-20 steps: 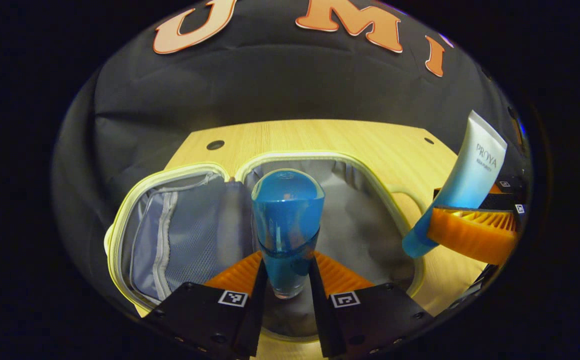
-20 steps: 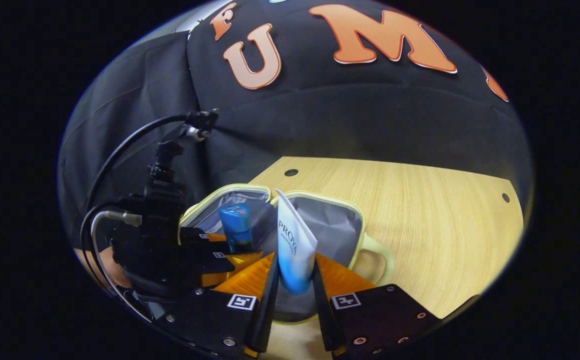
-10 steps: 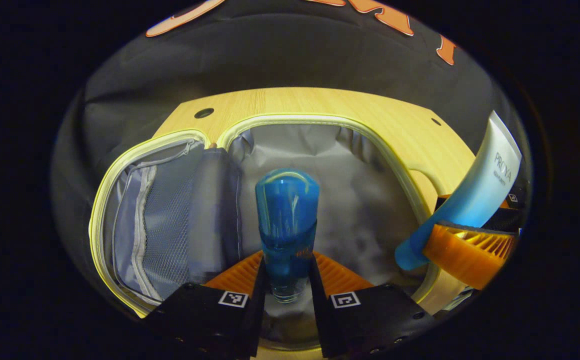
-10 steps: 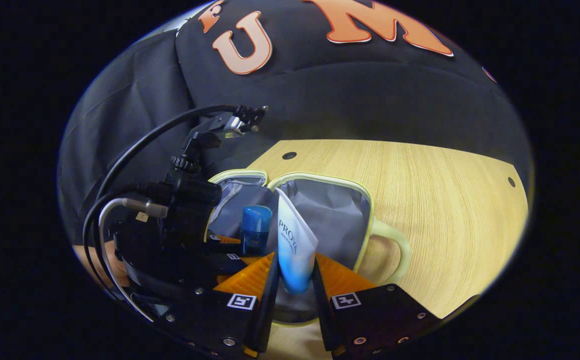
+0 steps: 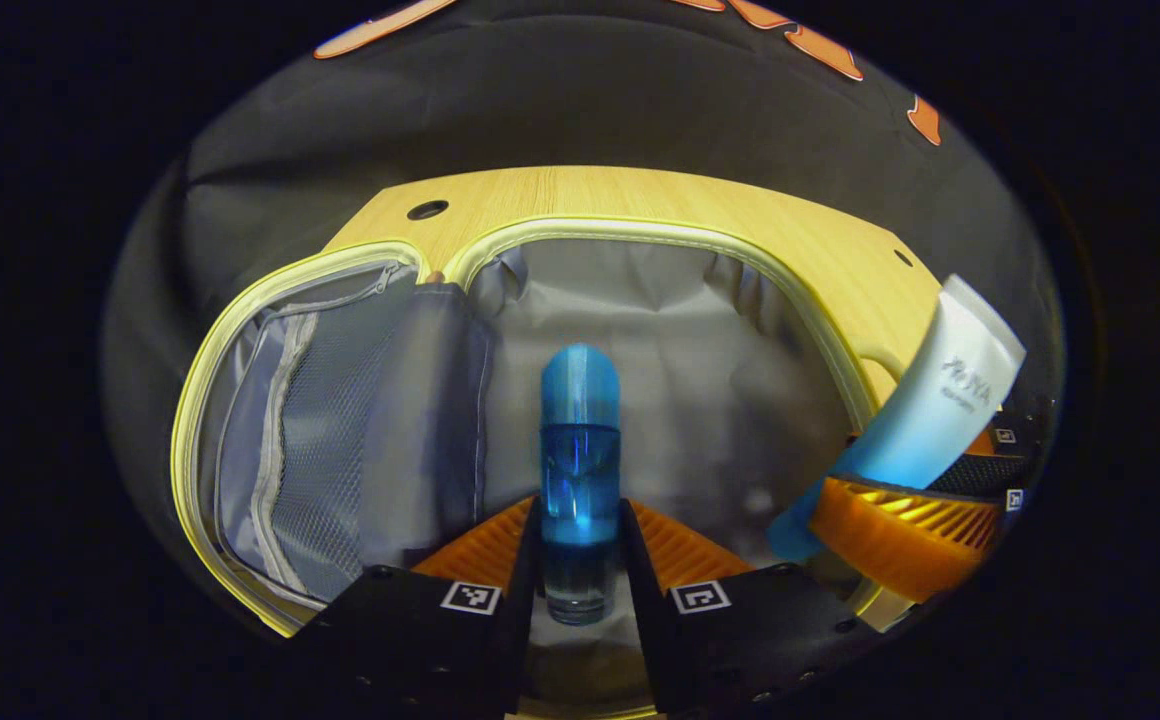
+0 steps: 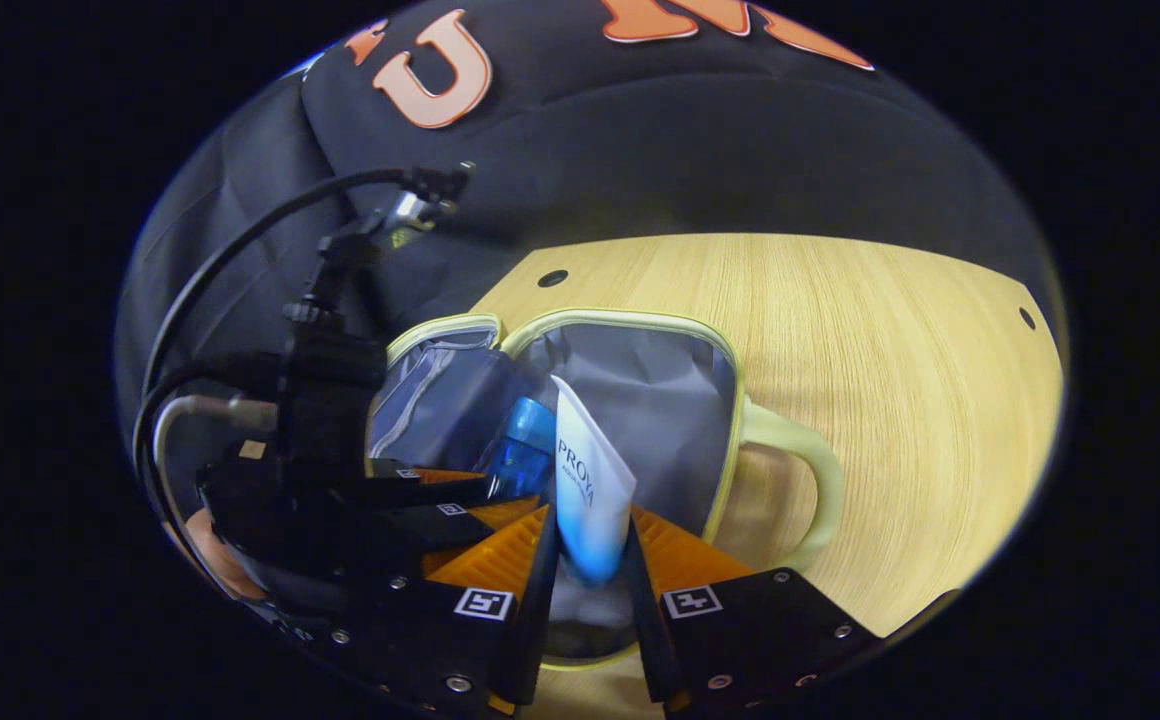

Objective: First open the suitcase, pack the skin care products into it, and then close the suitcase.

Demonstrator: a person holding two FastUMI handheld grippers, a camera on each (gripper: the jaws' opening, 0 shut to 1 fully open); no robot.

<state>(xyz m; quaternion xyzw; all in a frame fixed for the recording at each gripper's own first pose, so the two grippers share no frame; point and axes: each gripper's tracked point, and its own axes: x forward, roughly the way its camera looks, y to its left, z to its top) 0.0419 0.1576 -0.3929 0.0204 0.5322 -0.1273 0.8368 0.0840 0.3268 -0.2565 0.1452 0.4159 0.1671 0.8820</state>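
Two products in transit over the open suitcase point(image 5: 580, 232) — left claw point(image 5: 580, 560) pinching the blue bottle point(image 5: 580, 450), right claw point(image 6: 588, 560) pinching the white tube point(image 6: 590, 480) — release and closing remain.

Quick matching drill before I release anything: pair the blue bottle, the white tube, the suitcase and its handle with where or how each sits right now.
Things:
1. blue bottle
2. white tube
3. suitcase
4. handle

States:
A. lying open on the wooden table, grey lining showing
B. clamped in the right gripper
C. pale loop resting on the table beside the open half
D. clamped in the left gripper, over the lining

Pairs: 1-D, 2-B, 3-A, 4-C
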